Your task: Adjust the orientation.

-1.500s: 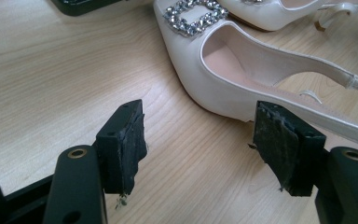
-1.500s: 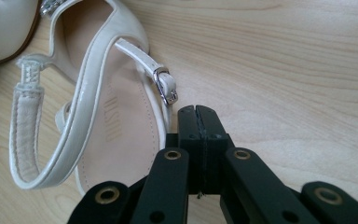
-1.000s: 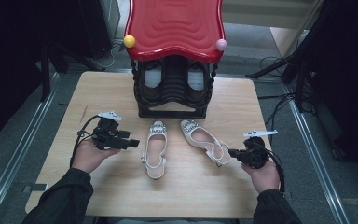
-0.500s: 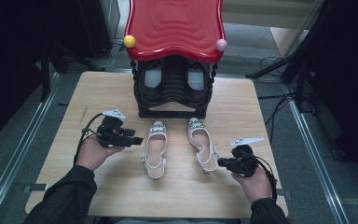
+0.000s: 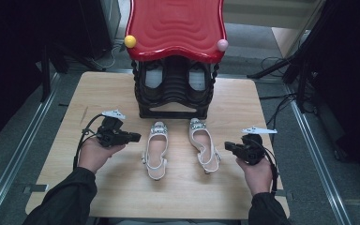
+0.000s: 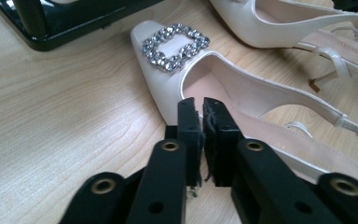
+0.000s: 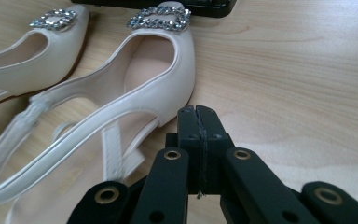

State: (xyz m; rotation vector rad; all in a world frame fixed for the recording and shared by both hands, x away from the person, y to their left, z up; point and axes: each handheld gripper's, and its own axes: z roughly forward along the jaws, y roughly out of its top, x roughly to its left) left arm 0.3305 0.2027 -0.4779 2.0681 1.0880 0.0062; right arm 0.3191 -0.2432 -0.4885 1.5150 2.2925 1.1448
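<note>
My left gripper (image 5: 132,137) has just been closing and now stands shut on nothing, its tips just beside the outer side of the left shoe (image 5: 155,150). My right gripper (image 5: 228,147) is shut and empty too, just beside the right shoe (image 5: 203,146). Both shoes lie near the table's middle, long axes running away from me, buckled toes toward the black rack (image 5: 173,91) (each shoe nearer its own hand). Bare table (image 5: 89,93) lies open on both outer sides, the near edge well apart.
</note>
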